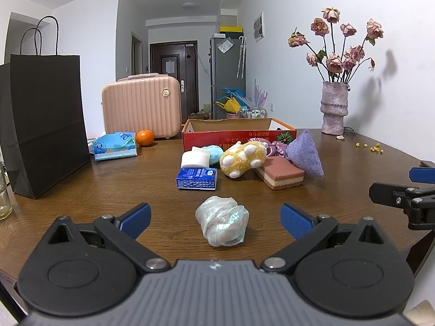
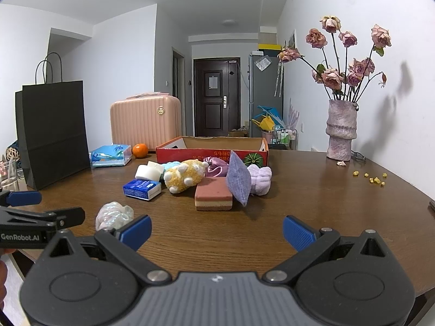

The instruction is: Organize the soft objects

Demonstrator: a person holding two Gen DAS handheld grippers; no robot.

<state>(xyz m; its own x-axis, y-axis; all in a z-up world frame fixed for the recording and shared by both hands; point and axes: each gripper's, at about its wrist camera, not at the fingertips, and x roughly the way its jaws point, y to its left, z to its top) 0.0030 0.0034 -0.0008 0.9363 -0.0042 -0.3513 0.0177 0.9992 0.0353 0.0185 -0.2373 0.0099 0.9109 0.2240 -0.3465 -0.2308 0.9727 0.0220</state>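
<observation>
— Left gripper [image 1: 214, 217] spread wide, I frame the crumpled iridescent plastic wad [image 1: 222, 220] on the brown wooden table [image 1: 353, 163].
— Right gripper [image 2: 216, 229]?
— Also wide, empty. I'd pinch the wad's middle gently, then carry it to the red cardboard box [image 1: 239, 135].

You have two tissue packs [image 1: 197, 178] [image 1: 114, 146], one orange [image 1: 145, 137], one layered sponge [image 1: 280, 172], one plush toy [image 1: 242, 158], one box [image 1: 239, 133], one vase [image 1: 333, 107]
</observation>
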